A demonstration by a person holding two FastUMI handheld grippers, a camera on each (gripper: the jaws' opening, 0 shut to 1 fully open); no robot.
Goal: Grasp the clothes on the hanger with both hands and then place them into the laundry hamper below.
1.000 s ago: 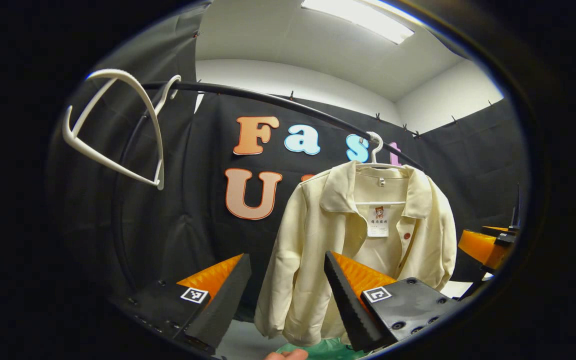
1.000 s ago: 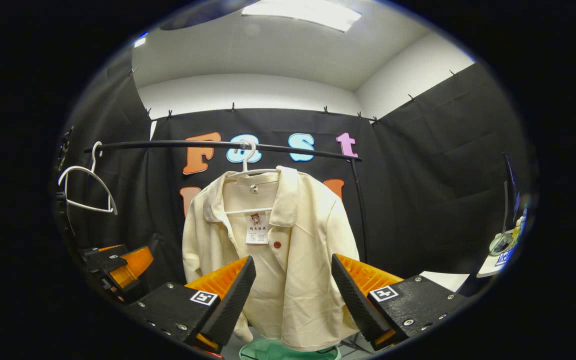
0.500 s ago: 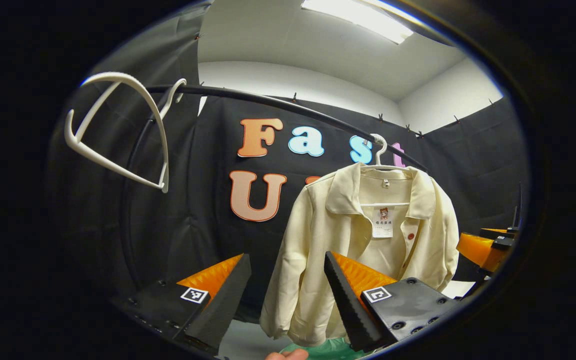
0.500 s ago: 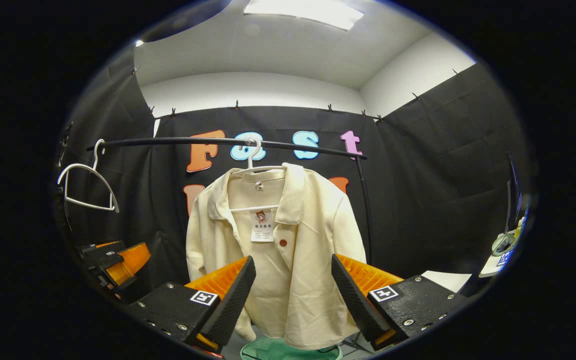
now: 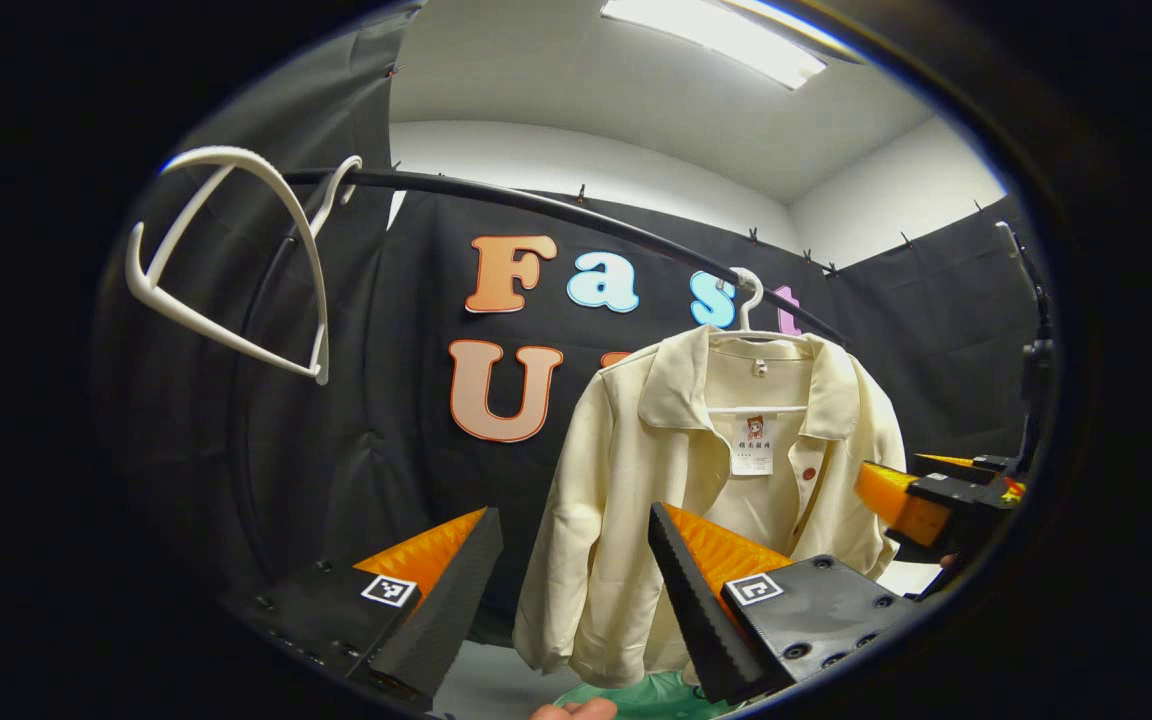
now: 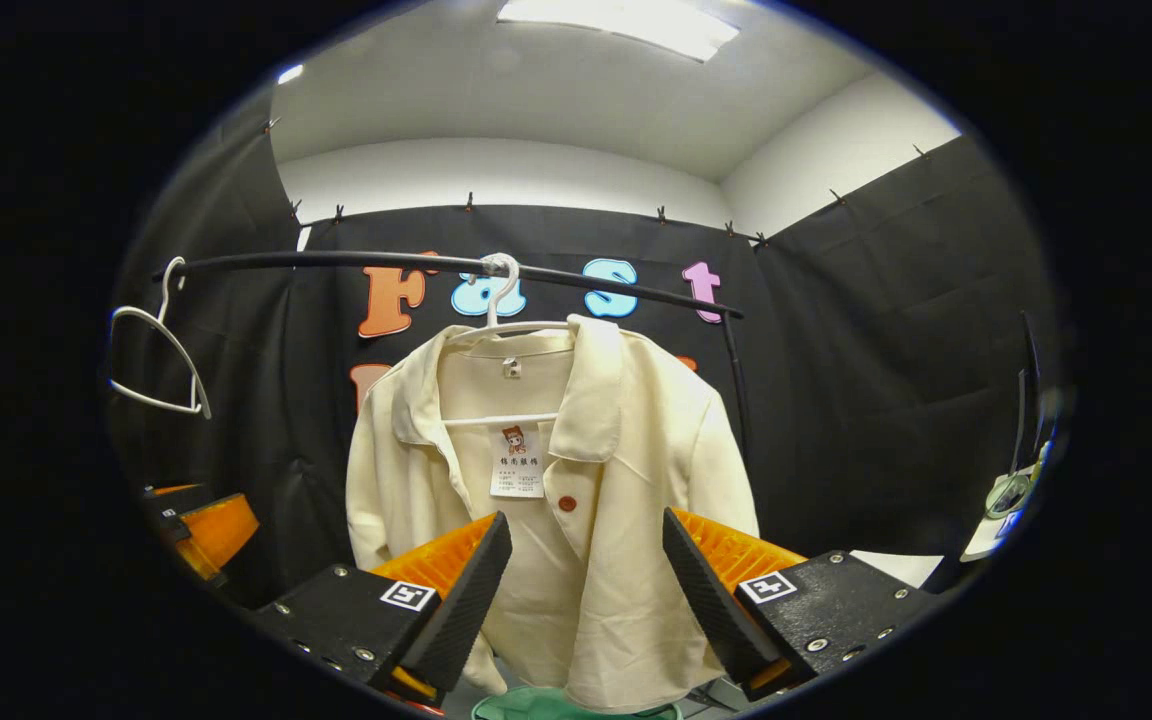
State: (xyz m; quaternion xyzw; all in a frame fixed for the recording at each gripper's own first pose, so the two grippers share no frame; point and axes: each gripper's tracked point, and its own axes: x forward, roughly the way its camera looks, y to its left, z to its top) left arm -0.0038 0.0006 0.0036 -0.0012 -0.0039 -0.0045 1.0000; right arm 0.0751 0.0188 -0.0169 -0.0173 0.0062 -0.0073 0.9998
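A cream jacket hangs on a white hanger from the black rail, above the green laundry hamper; the right gripper faces it, near, jaws apart and empty; the left gripper sits to the jacket's left, jaws apart and empty; an empty white hanger hangs far left on the rail.
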